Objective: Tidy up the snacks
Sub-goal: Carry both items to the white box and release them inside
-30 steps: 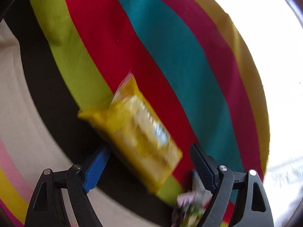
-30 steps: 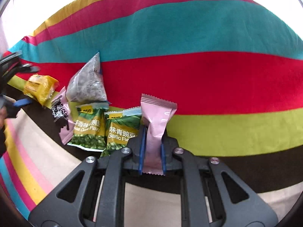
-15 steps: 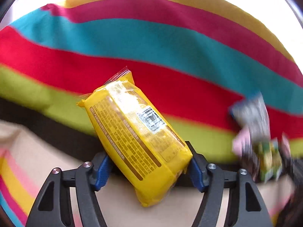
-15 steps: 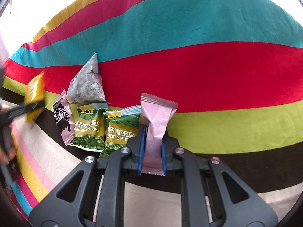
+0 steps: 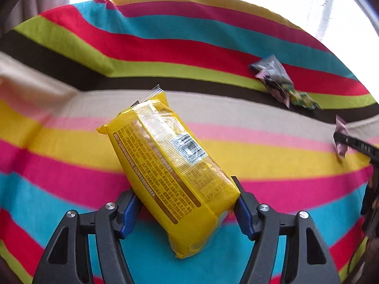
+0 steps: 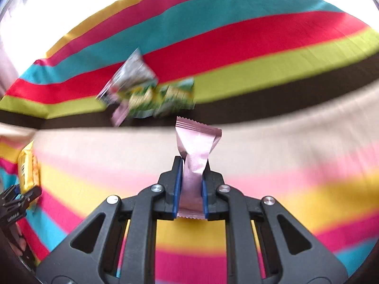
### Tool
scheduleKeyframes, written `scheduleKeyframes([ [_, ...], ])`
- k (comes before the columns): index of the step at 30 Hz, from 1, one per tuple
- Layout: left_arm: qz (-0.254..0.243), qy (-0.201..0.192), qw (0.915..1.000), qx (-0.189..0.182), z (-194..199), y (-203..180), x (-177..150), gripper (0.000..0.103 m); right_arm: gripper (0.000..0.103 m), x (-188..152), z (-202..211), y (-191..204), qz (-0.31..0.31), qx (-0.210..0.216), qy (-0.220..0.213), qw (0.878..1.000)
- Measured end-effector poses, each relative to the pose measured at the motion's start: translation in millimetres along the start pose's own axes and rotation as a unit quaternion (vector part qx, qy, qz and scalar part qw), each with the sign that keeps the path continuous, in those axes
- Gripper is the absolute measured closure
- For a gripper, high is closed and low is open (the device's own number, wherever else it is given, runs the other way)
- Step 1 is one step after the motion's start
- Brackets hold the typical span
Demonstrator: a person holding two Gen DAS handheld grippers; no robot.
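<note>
Left gripper clamped across the lower half of a yellow packet; blue pads press both long sides, and the packet sticks out tilted toward the far left, clear of the striped cloth. Its jaws have just been closing, with the packet between them. Right gripper nearly shut on a slim pink sachet, pinched at its lower half, top end standing free. Both loads are airborne over the near stripes. Remaining snacks sit in a small heap farther off on the green and dark stripes: a grey pouch and green packs, blurred. Judgement: carrying step, each item headed for its own spot. To do it well, keep pressure steady; the yellow packet is held low and off-centre, so it may swing or slip on a quick roll. Lower each item flat before releasing, and keep the two loads well apart.
</note>
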State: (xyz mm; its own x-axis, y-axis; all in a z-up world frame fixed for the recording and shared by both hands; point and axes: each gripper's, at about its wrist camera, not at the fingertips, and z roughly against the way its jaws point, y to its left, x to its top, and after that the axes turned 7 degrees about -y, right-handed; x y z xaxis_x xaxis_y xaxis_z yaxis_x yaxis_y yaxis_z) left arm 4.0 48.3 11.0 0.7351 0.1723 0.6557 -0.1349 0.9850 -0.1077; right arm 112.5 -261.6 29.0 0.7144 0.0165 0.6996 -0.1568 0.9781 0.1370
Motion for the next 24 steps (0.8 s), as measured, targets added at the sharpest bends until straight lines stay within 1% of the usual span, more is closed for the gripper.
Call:
scheduleKeyframes([
  [4,0.01,0.004,0.9997,-0.021,25.7,15.1,-12.8,0.035,0.085,-42.1,41.2,20.5,-0.019,0.016,0.003,1.0],
  [10,0.007,0.005,0.9994,-0.033,57.1,11.4,-46.9,0.035,0.085,-79.8,92.4,55.1,0.001,0.034,0.0,0.999],
  [14,0.001,-0.001,0.9993,-0.037,79.0,5.8,-65.9,0.035,0.085,-89.6,110.7,75.0,0.018,0.045,-0.002,0.999],
  [18,0.002,-0.007,0.9992,-0.04,94.8,4.4,-78.0,0.035,0.085,-98.1,127.8,95.7,0.037,0.057,-0.004,0.998],
  [24,-0.002,-0.025,0.9988,-0.041,123.8,19.1,-88.5,0.035,0.085,-109.8,145.7,130.2,0.068,0.077,-0.007,0.995],
])
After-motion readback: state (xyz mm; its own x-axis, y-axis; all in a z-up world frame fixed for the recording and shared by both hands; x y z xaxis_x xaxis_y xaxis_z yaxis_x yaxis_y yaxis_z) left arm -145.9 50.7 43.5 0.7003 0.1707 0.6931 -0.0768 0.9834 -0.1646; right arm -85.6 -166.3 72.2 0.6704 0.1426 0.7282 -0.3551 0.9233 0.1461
